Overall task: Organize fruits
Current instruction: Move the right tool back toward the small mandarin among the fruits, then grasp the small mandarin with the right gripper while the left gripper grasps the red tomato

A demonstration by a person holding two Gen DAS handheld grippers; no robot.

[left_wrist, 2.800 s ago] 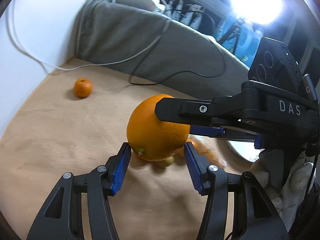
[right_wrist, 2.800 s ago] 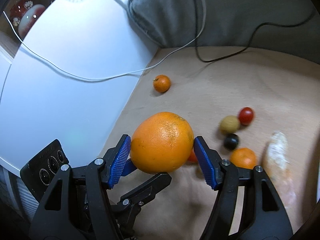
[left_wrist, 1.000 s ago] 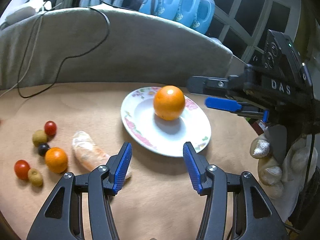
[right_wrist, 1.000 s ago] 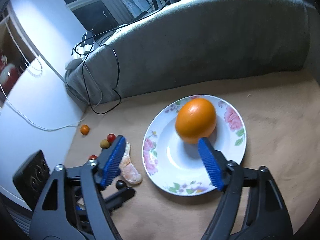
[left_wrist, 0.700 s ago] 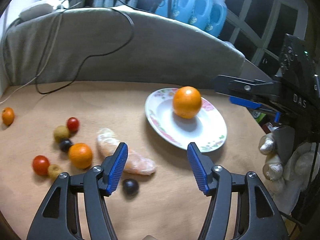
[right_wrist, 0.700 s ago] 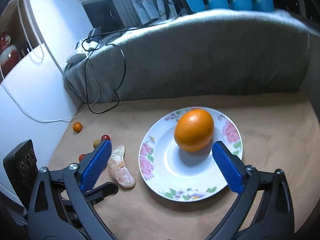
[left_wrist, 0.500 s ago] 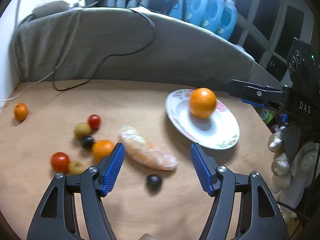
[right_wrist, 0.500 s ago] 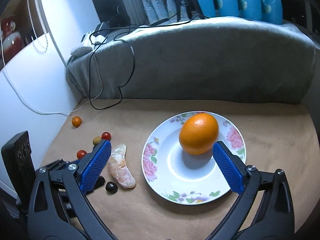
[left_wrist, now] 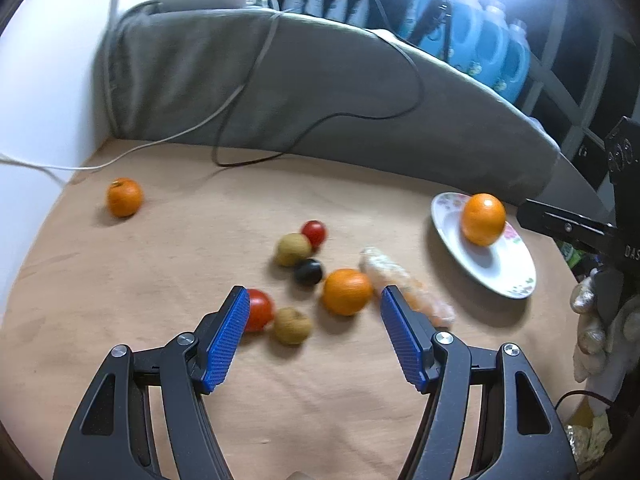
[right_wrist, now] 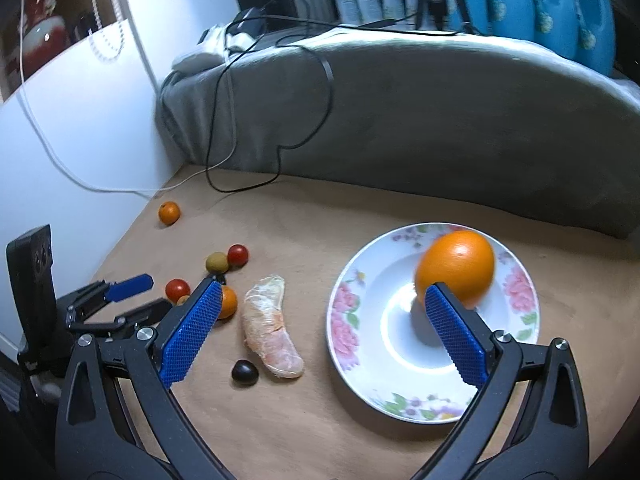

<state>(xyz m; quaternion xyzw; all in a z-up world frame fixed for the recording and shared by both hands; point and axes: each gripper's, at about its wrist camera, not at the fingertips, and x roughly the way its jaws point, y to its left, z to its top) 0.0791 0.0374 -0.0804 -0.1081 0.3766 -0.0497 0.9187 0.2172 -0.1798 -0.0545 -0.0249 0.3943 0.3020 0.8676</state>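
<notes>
A large orange (right_wrist: pixel 456 266) lies on the floral white plate (right_wrist: pixel 360 376) at the right; the orange (left_wrist: pixel 483 219) and plate (left_wrist: pixel 504 276) also show in the left wrist view. My left gripper (left_wrist: pixel 314 312) is open and empty above a cluster of small fruits: a small orange (left_wrist: pixel 347 291), two red tomatoes (left_wrist: pixel 259 309), two tan fruits (left_wrist: pixel 292 325) and a black one (left_wrist: pixel 308 272). A peeled citrus segment (right_wrist: pixel 272 332) lies between cluster and plate. My right gripper (right_wrist: pixel 320 312) is open and empty near the plate.
A lone small orange (left_wrist: pixel 124 197) sits at the far left near the white wall. A grey cushion (right_wrist: pixel 400 112) with black and white cables borders the back. A loose black fruit (right_wrist: pixel 244 373) lies by the segment.
The large orange passed from my grippers to the plate. My left gripper then swung left from the plate to over the small-fruit cluster. My right gripper drew back from the plate.
</notes>
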